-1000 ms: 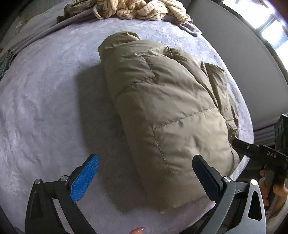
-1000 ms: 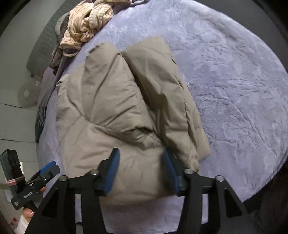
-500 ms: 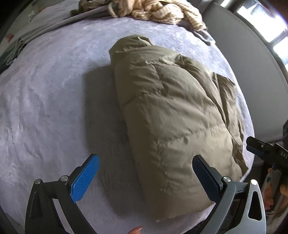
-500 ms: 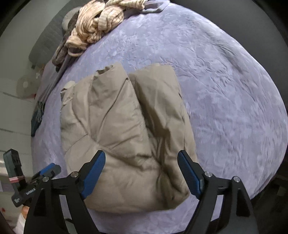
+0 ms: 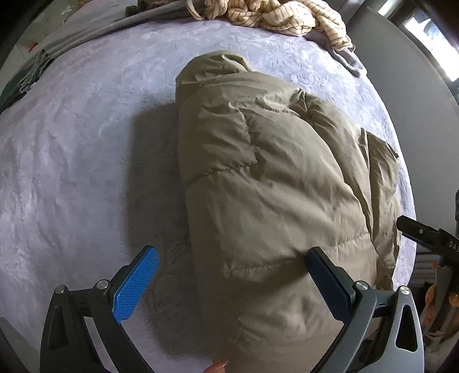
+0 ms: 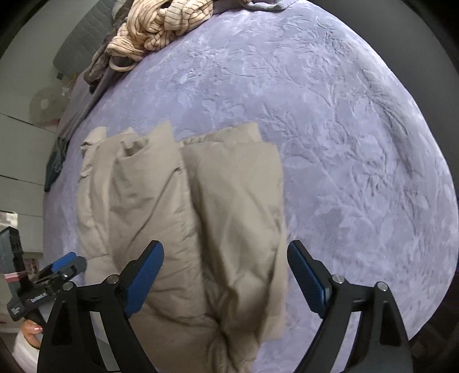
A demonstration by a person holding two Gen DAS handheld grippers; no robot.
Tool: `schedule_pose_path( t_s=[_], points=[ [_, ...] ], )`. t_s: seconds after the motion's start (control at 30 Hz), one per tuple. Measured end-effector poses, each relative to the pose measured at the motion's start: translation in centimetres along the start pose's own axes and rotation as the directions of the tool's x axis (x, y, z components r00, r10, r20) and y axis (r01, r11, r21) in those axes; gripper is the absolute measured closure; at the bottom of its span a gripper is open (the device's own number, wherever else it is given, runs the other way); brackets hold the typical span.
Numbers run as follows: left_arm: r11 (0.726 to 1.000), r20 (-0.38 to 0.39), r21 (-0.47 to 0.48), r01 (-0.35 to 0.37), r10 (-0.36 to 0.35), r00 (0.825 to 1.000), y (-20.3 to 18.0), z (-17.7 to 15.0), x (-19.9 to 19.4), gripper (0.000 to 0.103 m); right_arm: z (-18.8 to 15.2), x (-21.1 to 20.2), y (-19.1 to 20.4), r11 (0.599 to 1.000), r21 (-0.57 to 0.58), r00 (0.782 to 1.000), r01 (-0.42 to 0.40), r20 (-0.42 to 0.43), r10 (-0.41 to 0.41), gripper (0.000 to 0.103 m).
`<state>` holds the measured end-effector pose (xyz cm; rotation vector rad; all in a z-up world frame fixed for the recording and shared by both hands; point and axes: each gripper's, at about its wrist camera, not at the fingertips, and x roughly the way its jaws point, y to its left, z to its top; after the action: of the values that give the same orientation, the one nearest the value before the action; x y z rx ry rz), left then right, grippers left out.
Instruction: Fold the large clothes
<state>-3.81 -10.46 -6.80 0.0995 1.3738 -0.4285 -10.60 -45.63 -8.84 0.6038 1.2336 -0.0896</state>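
An olive-tan puffer jacket [image 5: 272, 178] lies folded in a thick bundle on a lavender bed cover [image 5: 71, 149]. In the right wrist view the jacket [image 6: 200, 215] shows two long padded folds side by side. My left gripper [image 5: 229, 264] is open and empty, hovering over the jacket's near left edge. My right gripper [image 6: 225, 264] is open and empty, just above the jacket's near end. The right gripper also shows at the right edge of the left wrist view [image 5: 424, 235]; the left one at the lower left of the right wrist view [image 6: 54, 272].
A heap of cream striped clothes [image 5: 275, 14] with grey cloth under it lies at the bed's far end, also in the right wrist view [image 6: 160, 25]. A dark garment [image 6: 56, 163] hangs at the bed's left side. A grey wall [image 5: 416, 71] runs along the right.
My right gripper opened, letting go of the jacket fold, and drew back and up. My left gripper moved closer over the jacket, staying open.
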Motion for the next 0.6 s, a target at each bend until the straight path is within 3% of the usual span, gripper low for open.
schedule_pose_path(
  t_s=[0.37, 0.47, 0.6],
  points=[
    [0.991, -0.029, -0.045, 0.126, -0.127, 0.991, 0.8, 1.1, 1.6, 0.000, 0.6, 2.1, -1.6, 0.999, 0.027, 0.997, -0.036, -0.069, 0.038, 0.013],
    [0.985, -0.036, -0.050, 0.164, -0.166, 0.985, 0.8, 1.4, 2.0, 0.000, 0.8, 2.5, -1.8, 0.995, 0.056, 0.993, -0.083, -0.080, 0.087, 0.013],
    [0.980, -0.048, -0.046, 0.194, -0.196, 0.979, 0.6, 1.8, 2.5, 0.000, 1.0, 2.7, -1.0, 0.977, 0.043, 0.973, -0.209, -0.089, 0.212, 0.010]
  ],
)
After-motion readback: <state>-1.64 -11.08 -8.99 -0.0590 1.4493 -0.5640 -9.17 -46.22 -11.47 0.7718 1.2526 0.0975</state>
